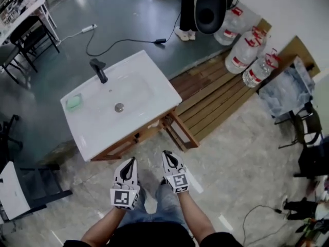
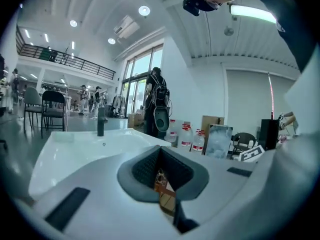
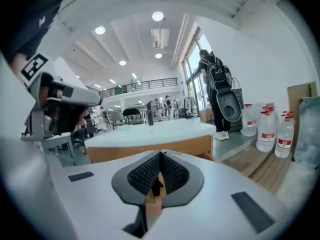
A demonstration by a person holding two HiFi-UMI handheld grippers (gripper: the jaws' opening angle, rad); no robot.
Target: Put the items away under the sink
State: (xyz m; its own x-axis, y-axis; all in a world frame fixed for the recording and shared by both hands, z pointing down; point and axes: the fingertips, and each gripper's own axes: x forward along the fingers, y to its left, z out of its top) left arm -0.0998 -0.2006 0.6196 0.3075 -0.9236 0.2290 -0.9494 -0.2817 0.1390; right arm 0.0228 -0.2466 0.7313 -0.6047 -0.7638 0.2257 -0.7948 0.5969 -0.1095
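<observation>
A white sink (image 1: 149,76) with a black faucet (image 1: 98,70) sits on a wooden stand (image 1: 134,139). A pale green item (image 1: 73,102) lies on the sink's left rim. My two grippers hang side by side in front of the stand, above the floor. The left gripper (image 1: 133,160) is shut and empty, and its own view (image 2: 159,149) looks across the sink top (image 2: 75,151) at the faucet (image 2: 100,121). The right gripper (image 1: 166,153) is also shut and empty, facing the stand's wooden front (image 3: 150,146). What is under the sink is hidden.
Several large water bottles (image 1: 247,48) stand on wooden decking (image 1: 221,94) at the right. A person (image 1: 191,9) stands beyond the sink. A cable (image 1: 123,40) lies on the floor. Black chairs (image 1: 23,35) are at the left and a plastic-wrapped object (image 1: 288,89) at the far right.
</observation>
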